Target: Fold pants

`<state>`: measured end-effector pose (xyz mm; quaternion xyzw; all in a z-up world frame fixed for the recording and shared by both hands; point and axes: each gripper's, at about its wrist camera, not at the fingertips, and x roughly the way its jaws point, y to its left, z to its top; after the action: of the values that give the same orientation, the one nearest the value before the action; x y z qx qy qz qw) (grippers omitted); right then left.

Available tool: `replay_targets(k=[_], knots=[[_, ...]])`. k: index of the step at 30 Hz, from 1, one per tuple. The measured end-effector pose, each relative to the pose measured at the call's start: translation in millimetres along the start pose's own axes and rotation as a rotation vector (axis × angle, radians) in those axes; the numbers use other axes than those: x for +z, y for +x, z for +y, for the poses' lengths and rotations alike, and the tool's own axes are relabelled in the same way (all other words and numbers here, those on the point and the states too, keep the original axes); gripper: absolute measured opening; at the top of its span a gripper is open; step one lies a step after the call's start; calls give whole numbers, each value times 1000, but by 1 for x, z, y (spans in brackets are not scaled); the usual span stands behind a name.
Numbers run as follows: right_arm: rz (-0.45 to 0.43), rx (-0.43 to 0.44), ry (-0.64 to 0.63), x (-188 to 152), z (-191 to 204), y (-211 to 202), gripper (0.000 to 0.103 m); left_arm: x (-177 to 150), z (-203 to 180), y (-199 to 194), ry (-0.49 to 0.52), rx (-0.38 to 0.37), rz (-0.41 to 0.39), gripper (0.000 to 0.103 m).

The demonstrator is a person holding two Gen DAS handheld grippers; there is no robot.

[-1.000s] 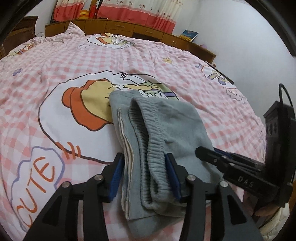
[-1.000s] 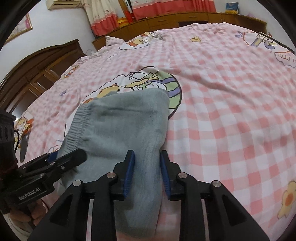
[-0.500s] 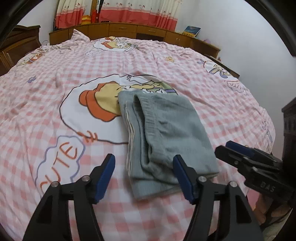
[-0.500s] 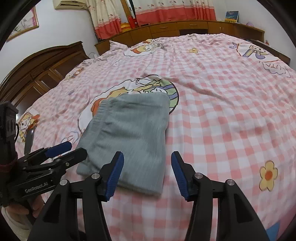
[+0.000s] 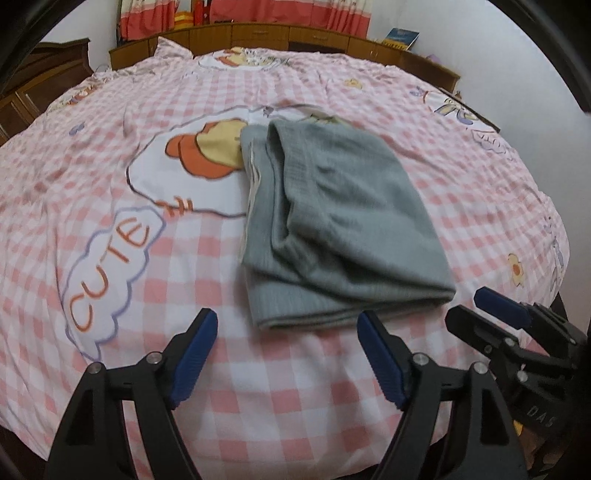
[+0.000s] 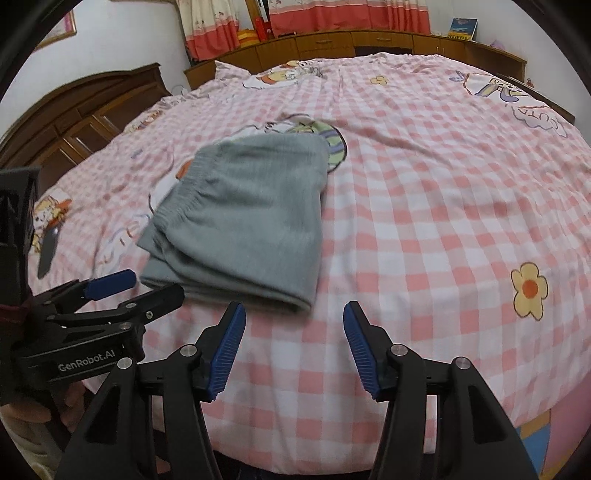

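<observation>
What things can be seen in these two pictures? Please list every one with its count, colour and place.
pants: one, grey, folded, lying on the bed cover
bed cover: one, pink and white check with cartoon prints, over the whole bed
curtains: red and cream, at the far wall
cabinets: brown wood, beyond the bed
book: one, blue, on the far cabinets
left gripper: black, blue pads, jaws opening, nothing between them
right gripper: black, blue pads, open, nothing between them

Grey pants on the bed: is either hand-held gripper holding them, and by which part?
Nothing is held. The folded grey pants lie free; the left hand-held gripper, jaws opening, and the right hand-held gripper are empty.
</observation>
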<state>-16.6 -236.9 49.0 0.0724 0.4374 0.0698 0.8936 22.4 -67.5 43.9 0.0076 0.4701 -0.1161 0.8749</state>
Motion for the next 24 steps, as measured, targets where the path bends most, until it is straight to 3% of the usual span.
replay_targets(k=[10,24], knots=[[48,-28,8,-13,-4,25,56,-6,-2,14,1,43,36,85],[54,-1,34,-15,-8,31,61,-7,-5,21,19,59,48,90]])
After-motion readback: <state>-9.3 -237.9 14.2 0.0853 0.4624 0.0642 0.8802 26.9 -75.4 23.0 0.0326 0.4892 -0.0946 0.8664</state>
